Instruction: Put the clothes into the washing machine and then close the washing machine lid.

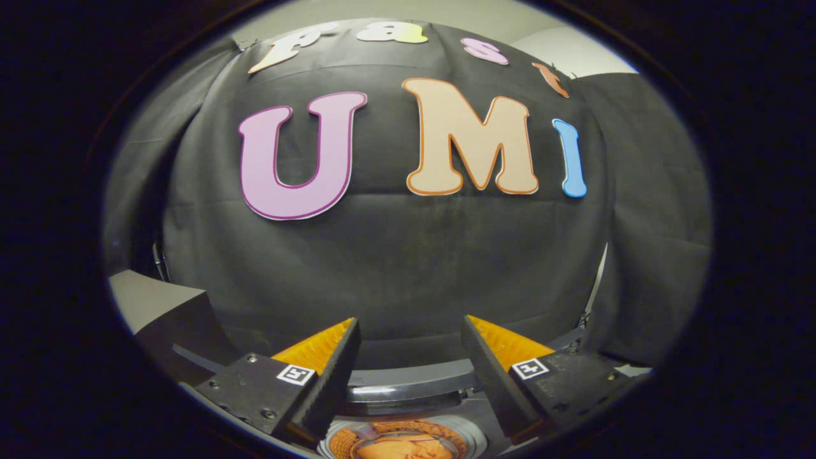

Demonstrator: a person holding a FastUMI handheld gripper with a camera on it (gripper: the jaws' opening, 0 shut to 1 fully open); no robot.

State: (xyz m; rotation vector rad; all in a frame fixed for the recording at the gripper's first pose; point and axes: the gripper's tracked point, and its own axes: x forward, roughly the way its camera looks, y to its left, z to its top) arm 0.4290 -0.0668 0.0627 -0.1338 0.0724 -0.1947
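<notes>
Black cloth wall behind washer rim; gripper spread wide, empty, above drum, orange clothes inside.

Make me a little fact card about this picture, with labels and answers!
gripper: gripper open, nothing between its fingers
washing machine: washing machine curved rim just below the fingers
drum: round drum opening with something orange inside; cannot tell what it is
backdrop: black cloth wall beyond the fingers
side object: grey box beside the machine
</notes>
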